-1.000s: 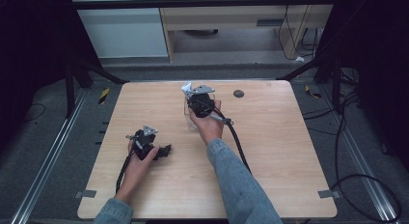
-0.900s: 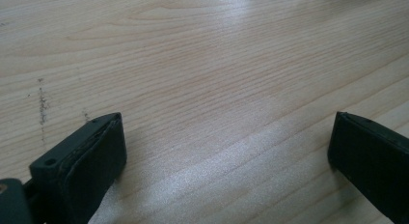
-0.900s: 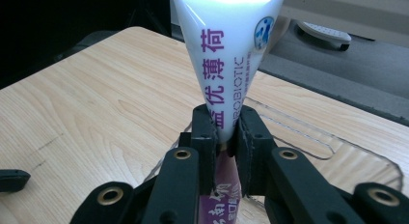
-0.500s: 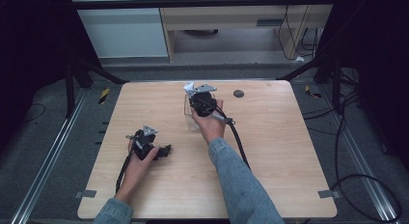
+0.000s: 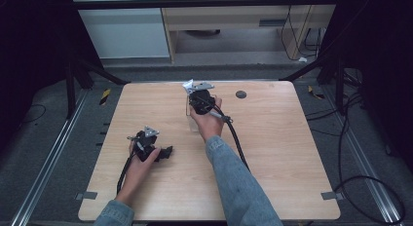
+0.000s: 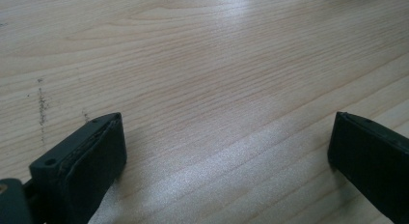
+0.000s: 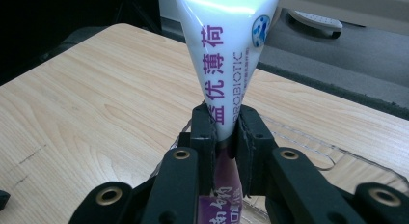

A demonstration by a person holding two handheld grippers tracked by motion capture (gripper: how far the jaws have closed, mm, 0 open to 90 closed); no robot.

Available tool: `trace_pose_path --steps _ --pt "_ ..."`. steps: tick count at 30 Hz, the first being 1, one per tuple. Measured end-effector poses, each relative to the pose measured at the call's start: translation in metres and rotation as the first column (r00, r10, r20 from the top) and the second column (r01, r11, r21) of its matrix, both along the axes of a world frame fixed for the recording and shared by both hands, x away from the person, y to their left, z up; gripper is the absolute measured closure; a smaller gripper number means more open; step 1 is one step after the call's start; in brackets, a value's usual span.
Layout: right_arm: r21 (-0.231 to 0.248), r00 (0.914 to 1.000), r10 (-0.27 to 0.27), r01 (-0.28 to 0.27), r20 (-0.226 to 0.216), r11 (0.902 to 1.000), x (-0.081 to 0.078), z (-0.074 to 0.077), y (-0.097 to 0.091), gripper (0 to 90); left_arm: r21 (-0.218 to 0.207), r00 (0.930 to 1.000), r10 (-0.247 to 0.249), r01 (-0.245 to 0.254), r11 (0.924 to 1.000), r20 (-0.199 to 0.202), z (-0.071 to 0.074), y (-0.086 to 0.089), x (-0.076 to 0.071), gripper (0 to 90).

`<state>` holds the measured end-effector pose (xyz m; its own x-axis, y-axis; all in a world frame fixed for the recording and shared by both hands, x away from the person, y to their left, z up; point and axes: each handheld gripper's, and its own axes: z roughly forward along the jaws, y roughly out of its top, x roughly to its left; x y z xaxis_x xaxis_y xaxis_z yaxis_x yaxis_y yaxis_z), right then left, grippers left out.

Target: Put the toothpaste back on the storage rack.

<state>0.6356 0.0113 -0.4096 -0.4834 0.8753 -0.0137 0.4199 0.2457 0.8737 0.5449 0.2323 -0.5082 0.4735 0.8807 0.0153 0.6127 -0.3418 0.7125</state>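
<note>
My right gripper (image 7: 225, 122) is shut on a white sachet (image 7: 226, 50) printed with purple characters and the word PROBIOTIC. The sachet stands upright between the jaws, its wide sealed end on top. Under it lies a clear plastic container (image 7: 308, 147). In the high view the right gripper (image 5: 198, 95) is at the table's far middle, with the sachet (image 5: 187, 84) poking out beyond it over the clear container (image 5: 191, 116). My left gripper (image 5: 164, 152) rests at the near left, held low. Its jaws stand wide apart over bare wood (image 6: 226, 137) with nothing between them.
A small dark round disc (image 5: 240, 94) lies on the wooden table (image 5: 292, 153) at the far right of centre. Black cables trail from both grippers toward the near edge. A grey floor, metal rails and loose cables surround the table.
</note>
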Motion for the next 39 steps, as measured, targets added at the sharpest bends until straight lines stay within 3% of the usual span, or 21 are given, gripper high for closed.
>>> trace_pose_path --steps 39 --pt "-0.003 1.0 0.003 -0.003 -0.003 1.0 0.0055 -0.0029 0.0052 76.7 0.0 1.0 -0.004 0.004 1.0 0.0 0.0 0.0004 0.0 0.0"
